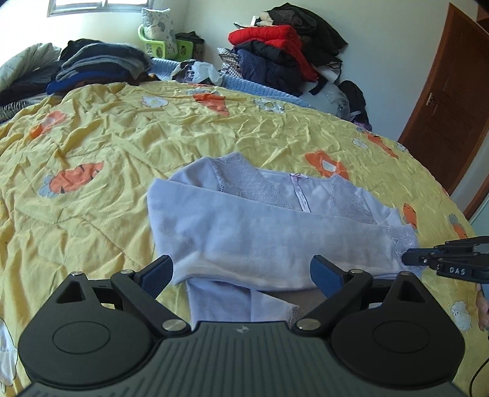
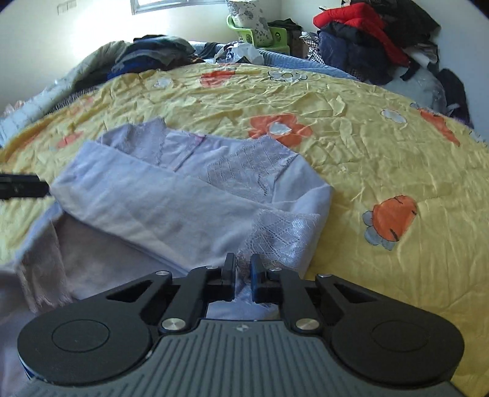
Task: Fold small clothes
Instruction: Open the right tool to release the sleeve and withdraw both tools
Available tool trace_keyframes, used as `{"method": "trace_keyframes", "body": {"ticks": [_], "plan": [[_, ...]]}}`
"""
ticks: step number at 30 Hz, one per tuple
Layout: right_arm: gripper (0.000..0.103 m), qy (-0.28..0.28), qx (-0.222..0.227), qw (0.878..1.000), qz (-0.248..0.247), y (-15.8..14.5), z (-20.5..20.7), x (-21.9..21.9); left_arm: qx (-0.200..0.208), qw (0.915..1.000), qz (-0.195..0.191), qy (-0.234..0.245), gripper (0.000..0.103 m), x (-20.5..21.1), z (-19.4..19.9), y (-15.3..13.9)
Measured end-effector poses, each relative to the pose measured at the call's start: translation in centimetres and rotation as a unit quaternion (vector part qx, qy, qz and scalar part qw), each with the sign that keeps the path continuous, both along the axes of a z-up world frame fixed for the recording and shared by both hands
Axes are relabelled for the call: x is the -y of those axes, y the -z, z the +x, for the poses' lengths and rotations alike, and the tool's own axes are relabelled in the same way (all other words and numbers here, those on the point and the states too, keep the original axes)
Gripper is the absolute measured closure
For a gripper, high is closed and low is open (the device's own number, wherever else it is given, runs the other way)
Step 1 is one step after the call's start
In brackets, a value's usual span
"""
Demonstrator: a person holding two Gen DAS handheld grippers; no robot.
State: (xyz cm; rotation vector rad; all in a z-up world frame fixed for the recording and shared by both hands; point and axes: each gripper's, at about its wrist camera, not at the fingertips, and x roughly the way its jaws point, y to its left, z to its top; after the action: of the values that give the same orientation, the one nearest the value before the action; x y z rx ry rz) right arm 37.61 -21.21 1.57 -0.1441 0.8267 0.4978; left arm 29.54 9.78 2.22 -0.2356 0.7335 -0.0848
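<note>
— Were there any containers in that room?

— One that I could see: a green plastic basket [image 1: 157, 45] against the far wall, beyond the head of the bed. A flower-printed cushion or bag [image 1: 159, 27] stood up in it; what else it held, I couldn't tell.

— And the thing being folded?

— A pale lilac top [image 1: 259, 226] with lace at the neck lay on the near part of the yellow bedspread [image 1: 107, 146], one sleeve folded across its body. The left gripper [image 1: 241, 274] stood with its blue pads spread wide, one at either side of the top's near edge, gripping nothing. The right gripper [image 2: 243, 271] had its fingers drawn narrow, pinching the lace cuff [image 2: 281, 241] of that sleeve.

— What about the bed itself?

— The bedspread was creased, printed with orange and white flowers. Past its far edge ran a blue knitted blanket [image 1: 262, 84]. To the far left of the bed sat a stack of dark folded clothes [image 1: 101, 65]; behind the bed's far right corner was a heap of jackets [image 1: 281, 52], a red one among black and navy. A window [image 1: 101, 4] sat above the basket, and a brown wooden door [image 1: 452, 100] stood to the right of the bed.
</note>
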Motion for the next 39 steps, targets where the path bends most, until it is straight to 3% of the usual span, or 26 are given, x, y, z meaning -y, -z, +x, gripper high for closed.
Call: {"method": "trace_keyframes", "body": {"ticks": [10,13,15,18,24,27,32,34,37,39], "plan": [[0.09,-0.015,-0.041,0.996,0.083,0.0,-0.6,-0.5,0.018,0.9995,-0.011,0.022,0.006,0.7,-1.3,-1.1],[0.083,0.007,-0.051,0.989,0.136,-0.7,-1.0,0.8,0.021,0.9994,-0.012,0.026,0.006,0.9,-1.9,-1.4],[0.06,0.022,-0.058,0.983,0.173,-1.4,-1.2,1.9,0.024,0.9995,-0.006,0.022,0.006,1.0,-2.5,-1.4],[0.058,0.039,-0.061,0.975,0.209,-2.1,-1.9,3.2,0.011,0.9998,0.0,0.015,0.006,1.1,-3.1,-0.8],[0.056,0.039,-0.065,0.981,0.179,-2.6,-5.8,2.1,0.004,0.9966,0.082,-0.012,0.006,3.3,-6.2,0.0],[0.043,0.039,-0.05,0.991,0.121,-2.2,-9.4,0.2,-0.001,0.9957,0.092,-0.003,0.006,4.8,-8.9,0.4],[0.04,0.044,-0.039,0.998,0.037,-0.6,-13.3,-2.4,-0.027,0.9925,0.116,0.029,0.006,7.6,-12.8,1.8],[0.032,0.05,-0.052,0.997,0.033,0.3,-13.8,-2.7,-0.036,0.9899,0.131,0.041,0.006,8.3,-14.0,2.5],[0.023,0.063,-0.068,0.996,0.014,1.8,-14.2,-3.0,-0.061,0.9895,0.123,0.046,0.006,8.4,-15.0,3.6],[0.002,0.061,-0.058,0.996,0.002,2.3,-14.6,-3.2,-0.063,0.9881,0.132,0.049,0.006,8.6,-15.5,4.0]]}}
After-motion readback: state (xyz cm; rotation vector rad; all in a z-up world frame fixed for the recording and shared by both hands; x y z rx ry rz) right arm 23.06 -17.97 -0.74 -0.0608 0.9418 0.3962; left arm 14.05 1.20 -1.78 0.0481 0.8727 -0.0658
